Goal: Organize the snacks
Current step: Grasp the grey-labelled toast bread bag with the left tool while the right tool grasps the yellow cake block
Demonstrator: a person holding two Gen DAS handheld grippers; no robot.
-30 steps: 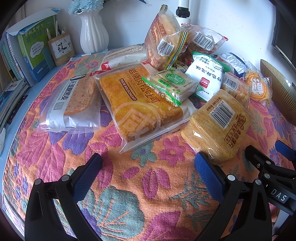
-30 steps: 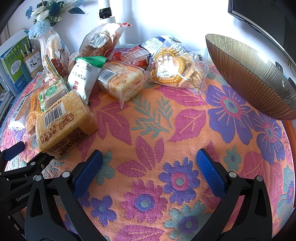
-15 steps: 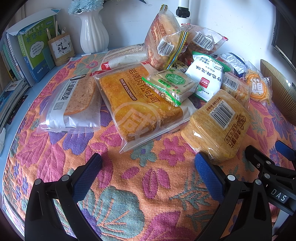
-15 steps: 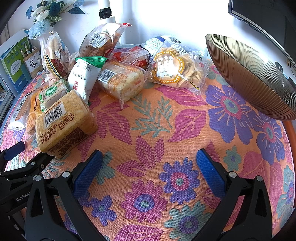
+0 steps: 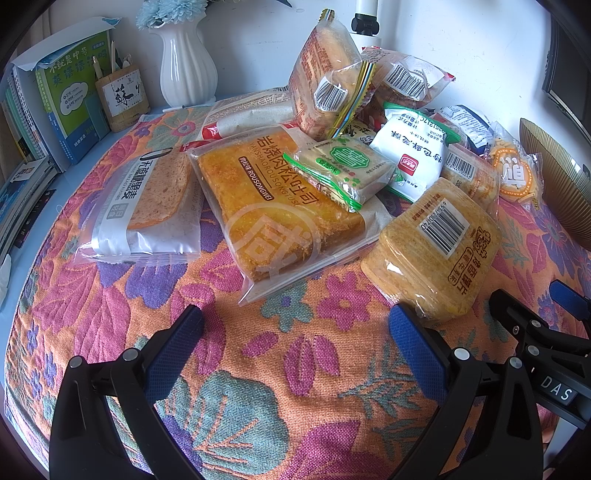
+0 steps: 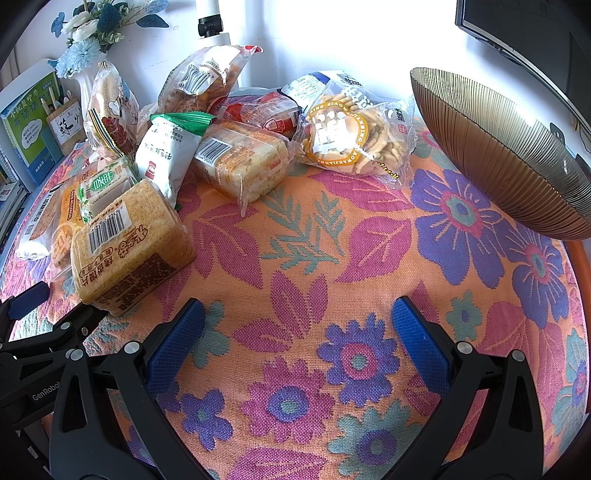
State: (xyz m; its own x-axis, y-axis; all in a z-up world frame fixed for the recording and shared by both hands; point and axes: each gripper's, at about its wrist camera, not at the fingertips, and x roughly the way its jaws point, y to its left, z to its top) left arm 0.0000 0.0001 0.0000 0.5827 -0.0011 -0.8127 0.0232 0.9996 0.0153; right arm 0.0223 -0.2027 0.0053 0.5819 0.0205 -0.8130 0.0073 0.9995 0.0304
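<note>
Several packaged snacks lie heaped on a floral tablecloth. In the left wrist view I see a sliced-bread pack, a flat orange toast pack, a small green biscuit pack on top of it, a white pouch and a golden cracker pack. My left gripper hovers open in front of them, holding nothing. The right wrist view shows the same cracker pack, a cake pack and a bag of fried sticks. My right gripper is open over bare cloth.
A ribbed golden bowl stands at the right of the table. A white vase, a pen holder and books line the back left. A white camera post rises behind the snacks, and a monitor hangs at the far right.
</note>
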